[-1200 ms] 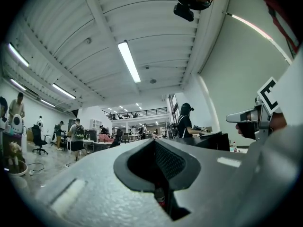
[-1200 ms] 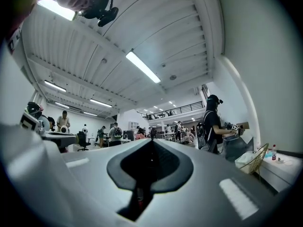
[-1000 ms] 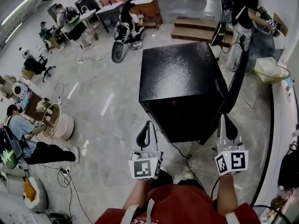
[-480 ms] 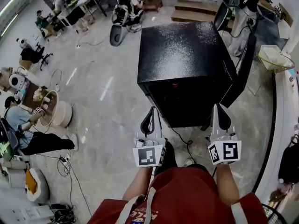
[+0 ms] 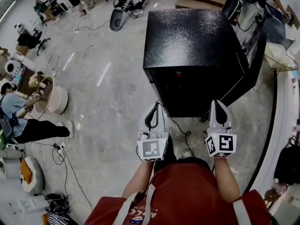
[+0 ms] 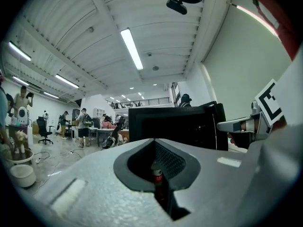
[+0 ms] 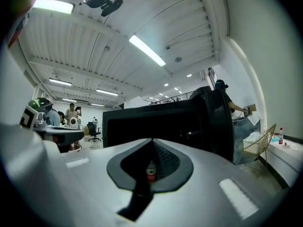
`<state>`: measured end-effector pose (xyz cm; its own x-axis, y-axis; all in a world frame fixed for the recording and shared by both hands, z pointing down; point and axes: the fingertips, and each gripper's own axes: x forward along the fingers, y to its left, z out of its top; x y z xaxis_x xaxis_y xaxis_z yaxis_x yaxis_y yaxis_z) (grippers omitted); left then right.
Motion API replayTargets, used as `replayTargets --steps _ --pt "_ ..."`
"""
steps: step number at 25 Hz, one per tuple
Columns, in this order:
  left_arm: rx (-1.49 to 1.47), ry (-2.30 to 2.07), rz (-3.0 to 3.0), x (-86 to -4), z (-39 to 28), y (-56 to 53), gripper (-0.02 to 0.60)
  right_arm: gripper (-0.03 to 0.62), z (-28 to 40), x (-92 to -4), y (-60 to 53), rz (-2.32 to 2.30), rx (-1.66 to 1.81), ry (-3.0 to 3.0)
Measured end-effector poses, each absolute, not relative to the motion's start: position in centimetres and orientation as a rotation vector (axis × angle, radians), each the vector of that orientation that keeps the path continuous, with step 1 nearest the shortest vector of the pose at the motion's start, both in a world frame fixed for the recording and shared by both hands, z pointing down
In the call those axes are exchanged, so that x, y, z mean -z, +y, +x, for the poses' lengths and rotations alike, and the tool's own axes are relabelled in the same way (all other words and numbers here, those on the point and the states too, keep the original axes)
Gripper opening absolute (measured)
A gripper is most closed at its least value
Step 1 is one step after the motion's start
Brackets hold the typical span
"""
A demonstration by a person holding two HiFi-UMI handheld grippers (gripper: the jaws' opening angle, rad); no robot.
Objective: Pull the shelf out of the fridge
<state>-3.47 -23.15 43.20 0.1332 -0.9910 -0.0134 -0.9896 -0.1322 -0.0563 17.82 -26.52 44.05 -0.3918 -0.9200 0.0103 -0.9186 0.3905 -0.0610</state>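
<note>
The fridge [image 5: 192, 36] stands open, door [image 5: 249, 67] swung right. Its shelf is somewhere in the dark interior (too dim to make out), not yet pulled. The left gripper [image 5: 155, 105] and right gripper [image 5: 217, 104] hover in front, jaws together, empty.

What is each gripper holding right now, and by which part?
Nothing. The left gripper and right gripper both have jaws together and empty, short of the black fridge.

— Head camera?
— On my head, facing steeply down: fridge [image 5: 192, 55] top just ahead, left gripper [image 5: 156, 106] and right gripper [image 5: 217, 103] below it.
— Gripper cameras?
— One rides each, facing level along its jaws. Both share the fridge front, near.
</note>
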Motion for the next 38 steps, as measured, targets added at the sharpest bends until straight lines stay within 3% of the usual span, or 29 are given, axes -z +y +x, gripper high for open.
replayTargets --steps 12,17,24,33,38 --pt "0.119 2.059 -2.375 -46.2 -4.1 -23.3 0.005 0.008 15.3 -48.7 -29.4 -1.713 0.353 2.644" --pt "0.135 2.068 -2.374 -46.8 -4.7 -23.8 0.005 0.083 13.7 -50.6 -32.4 -1.599 0.634 2.534" --pt "0.124 2.104 -2.372 -46.6 -5.3 -23.4 0.005 0.129 12.8 -52.4 -36.8 -1.461 0.924 2.248" --pt "0.167 2.108 -2.356 -47.1 -5.9 -23.6 0.005 0.250 13.3 -53.4 -42.6 -1.183 1.101 1.695" --pt "0.156 2.106 -2.365 -46.9 -5.8 -23.4 0.005 0.267 13.2 -54.2 -45.1 -1.162 1.136 1.539"
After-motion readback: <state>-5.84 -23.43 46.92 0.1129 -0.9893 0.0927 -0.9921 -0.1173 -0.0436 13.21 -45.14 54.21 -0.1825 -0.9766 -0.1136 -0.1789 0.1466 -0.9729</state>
